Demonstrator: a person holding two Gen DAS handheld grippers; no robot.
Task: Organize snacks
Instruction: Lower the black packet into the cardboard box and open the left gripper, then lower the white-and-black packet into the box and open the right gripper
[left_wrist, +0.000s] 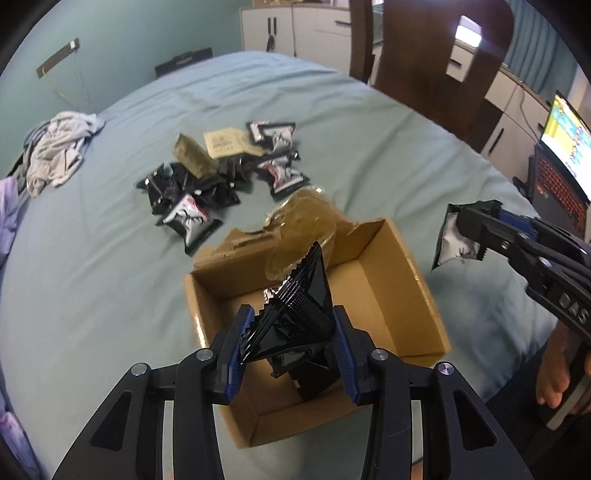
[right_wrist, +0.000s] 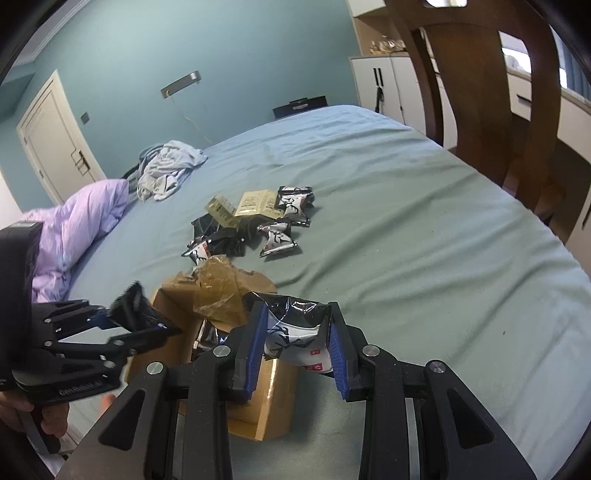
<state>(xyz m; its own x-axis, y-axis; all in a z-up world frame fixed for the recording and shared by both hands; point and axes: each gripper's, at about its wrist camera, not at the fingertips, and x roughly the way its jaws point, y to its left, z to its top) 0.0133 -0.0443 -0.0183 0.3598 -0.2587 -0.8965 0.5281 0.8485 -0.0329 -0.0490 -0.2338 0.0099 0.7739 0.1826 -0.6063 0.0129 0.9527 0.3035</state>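
My left gripper (left_wrist: 291, 317) is shut on a black snack packet (left_wrist: 295, 314) and holds it over the open cardboard box (left_wrist: 373, 273) on the bed. A dark packet lies in the box's near corner. My right gripper (right_wrist: 297, 314) is shut on a black-and-white snack packet (right_wrist: 299, 339), just right of the box (right_wrist: 273, 398). In the left wrist view the right gripper (left_wrist: 469, 232) hangs beyond the box's right side with its packet (left_wrist: 452, 243). In the right wrist view the left gripper (right_wrist: 144, 317) is at the box's left. A pile of loose snack packets (left_wrist: 221, 173) (right_wrist: 255, 221) lies behind the box.
Crumpled tape (left_wrist: 303, 221) clings to the box's far flap. Bundled clothes (left_wrist: 59, 147) and a purple duvet (right_wrist: 74, 229) lie at the bed's left. A wooden chair (right_wrist: 480, 92) and a lit laptop (left_wrist: 565, 155) stand to the right. A hand (left_wrist: 557, 376) grips the right handle.
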